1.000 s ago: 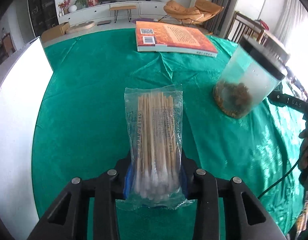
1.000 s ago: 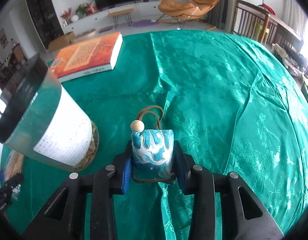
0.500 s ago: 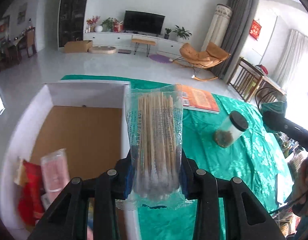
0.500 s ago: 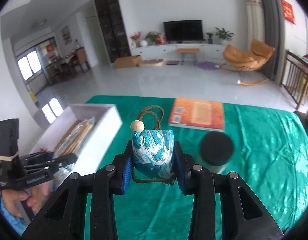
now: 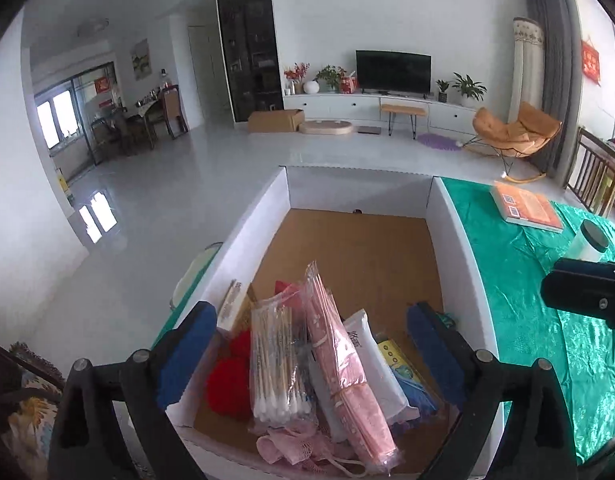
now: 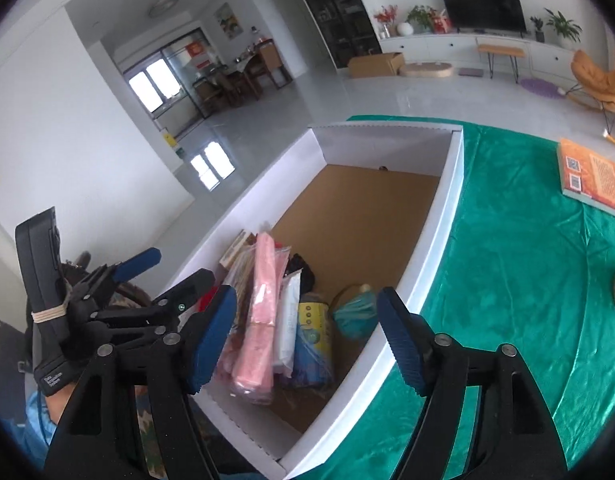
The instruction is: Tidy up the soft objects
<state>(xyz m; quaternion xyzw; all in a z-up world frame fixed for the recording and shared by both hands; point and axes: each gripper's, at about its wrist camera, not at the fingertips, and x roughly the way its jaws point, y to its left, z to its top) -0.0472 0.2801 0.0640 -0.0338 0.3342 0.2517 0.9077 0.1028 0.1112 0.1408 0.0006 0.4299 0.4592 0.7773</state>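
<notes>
The white box (image 5: 459,248) with a brown cardboard floor stands at the edge of the green tablecloth (image 5: 519,280), and both grippers hang over its near end. The left gripper (image 5: 311,344) has its blue-padded jaws opening, spread wide with nothing pressed between them; the bag of cotton swabs (image 5: 275,364) lies free below them in the box, leaning on a red pompom (image 5: 227,388) and just beside a pink packet (image 5: 339,356). Next to the pink packet, toward the box's cloth-side wall, sit a white pack (image 5: 377,360) with dark print too blurred to read and a yellow-green package (image 5: 395,360) bearing small round marks. The right gripper (image 6: 307,336) is also opening, its pads apart and touching nothing; the blue-and-white sachet (image 6: 353,314) appears blurred inside the box between them, close to the cloth-side wall and beside the yellow-green package. Outside the box on the cloth lie an orange book (image 5: 525,208) showing two square QR codes, its other text illegible, and a clear jar (image 5: 589,240) with a black lid near it. The far half of the box floor is bare.
</notes>
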